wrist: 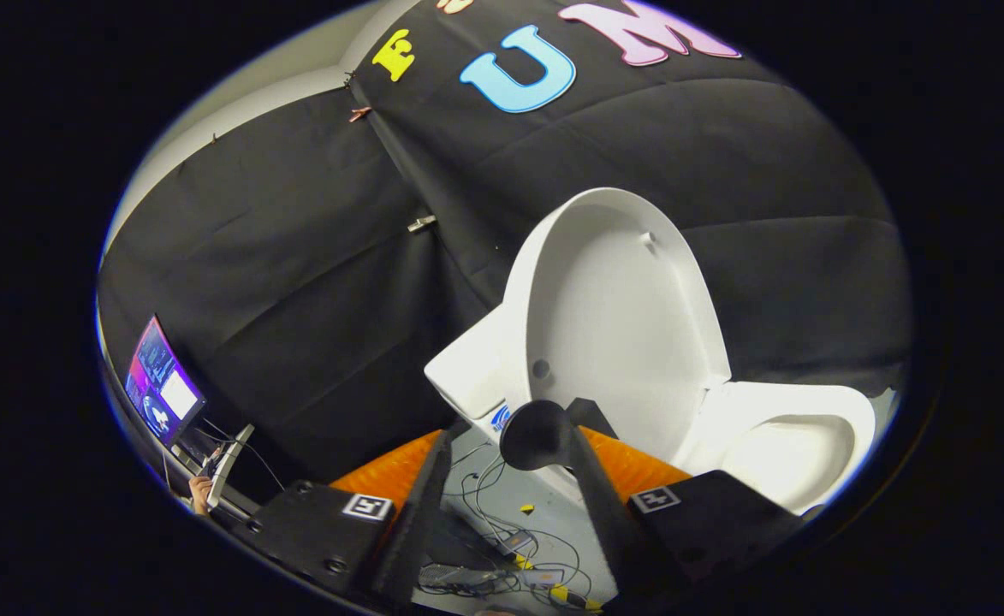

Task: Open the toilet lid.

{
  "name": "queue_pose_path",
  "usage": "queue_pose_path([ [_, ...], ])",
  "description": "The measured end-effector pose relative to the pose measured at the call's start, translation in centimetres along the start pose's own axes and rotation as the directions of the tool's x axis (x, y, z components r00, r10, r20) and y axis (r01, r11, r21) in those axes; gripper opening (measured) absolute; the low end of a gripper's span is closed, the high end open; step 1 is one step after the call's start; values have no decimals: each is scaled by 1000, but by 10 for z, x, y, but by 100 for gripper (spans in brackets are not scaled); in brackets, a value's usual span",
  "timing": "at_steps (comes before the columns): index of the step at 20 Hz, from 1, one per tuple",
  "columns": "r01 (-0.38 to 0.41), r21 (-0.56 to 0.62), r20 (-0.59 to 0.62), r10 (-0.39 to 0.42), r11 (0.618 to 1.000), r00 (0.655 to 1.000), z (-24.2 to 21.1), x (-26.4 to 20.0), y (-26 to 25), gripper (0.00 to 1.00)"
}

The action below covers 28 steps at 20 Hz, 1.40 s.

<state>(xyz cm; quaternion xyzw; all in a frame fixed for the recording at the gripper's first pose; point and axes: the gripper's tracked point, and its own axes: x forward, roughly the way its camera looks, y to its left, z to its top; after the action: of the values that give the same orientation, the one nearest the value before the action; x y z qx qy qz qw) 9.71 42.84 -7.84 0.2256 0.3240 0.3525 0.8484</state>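
- The toilet lid (617,316) stands raised, its pale underside facing the camera, leaning back toward the black cloth wall (296,282).
- The toilet seat and bowl (797,449) lie open beside the foot of the lid, beyond the right finger.
- The white tank (467,372) sits at the other side of the lid, just beyond the gap between the fingers.
- The tool (510,462) is spread wide and grips nothing; bare floor and cables show in the gap between its two fingers.
- The tip of the right finger ends in a dark rounded piece (534,435) that overlaps the lower edge of the lid in the view; whether it touches the lid cannot be told.
- The left finger is apart from the toilet, its tip short of the tank.
- On the grey floor (553,513) between the fingers lies a tangle of cables (502,547) with small boxes and yellow tape marks.
- Far off beyond the left finger, a lit monitor (162,385) stands on a surface against the wall.
- A hand (200,494) shows near it.
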Motion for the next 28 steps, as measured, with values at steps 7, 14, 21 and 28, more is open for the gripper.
queue_pose_path([
  [7,24,-38,49,-22,999,999,21,-20,-8,92],
  [14,81,-69,125,-72,994,990,47,-45,-30,92],
  [21,256,-248,321,-171,934,932,98,-101,-60,92],
  [28,491,-282,554,-278,825,785,157,-210,-104,99],
])
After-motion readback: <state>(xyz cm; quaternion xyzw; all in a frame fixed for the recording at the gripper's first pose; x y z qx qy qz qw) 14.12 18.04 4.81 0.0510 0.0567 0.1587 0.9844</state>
